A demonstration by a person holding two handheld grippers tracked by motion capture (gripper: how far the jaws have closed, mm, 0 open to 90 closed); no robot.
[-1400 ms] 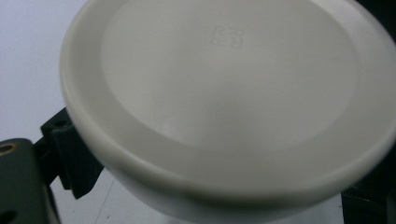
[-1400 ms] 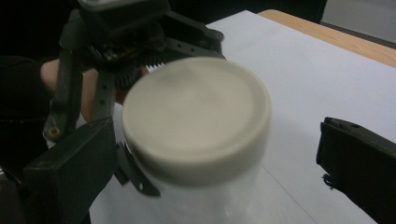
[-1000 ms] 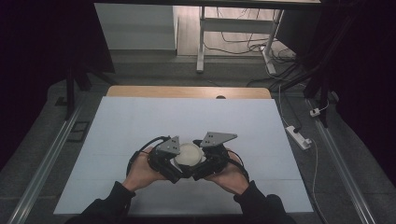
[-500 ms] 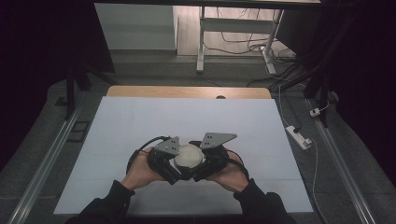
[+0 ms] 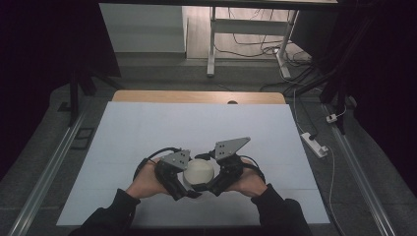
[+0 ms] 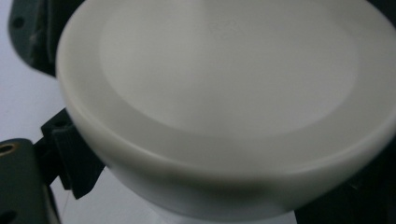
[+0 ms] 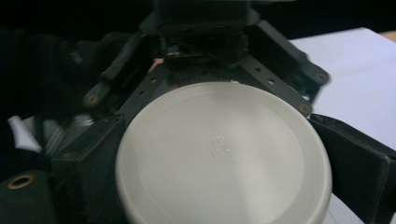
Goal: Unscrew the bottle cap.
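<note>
A person is sitting at a bench (image 5: 147,128) covered by a pale sheet, seen from above, with both forearms coming in from the bottom of the frame. Each hand is holding a black two-jaw gripper, and the two grippers are meeting in the lower middle of the frame around a cream-white bowl (image 5: 198,172).

The left gripper (image 5: 183,184) is sitting just left of the bowl, and the right gripper (image 5: 212,183) just right of it, each carrying a grey three-cornered plate on top. The bowl is lying between them, its rounded outside facing up toward the camera, close to the near edge of the bench.

In the left gripper view, the bowl (image 6: 224,107) is taking up nearly the whole frame, very close and slightly blurred, showing its flat round base and curving wall. A black jaw is pressing against the bowl's wall at the lower left, so the left jaws are grasping the bowl.

In the right gripper view, the bowl's (image 7: 222,156) round base is facing the camera in the lower middle of the frame, with a small square mark at its centre. Black jaws are standing against its left and right sides, gripping the bowl. Beyond it, in the upper middle of the frame, the left gripper (image 7: 205,51) is facing back toward the camera.

Cables and metal legs are lying on the floor beyond the bench, at the top of the high view.
</note>
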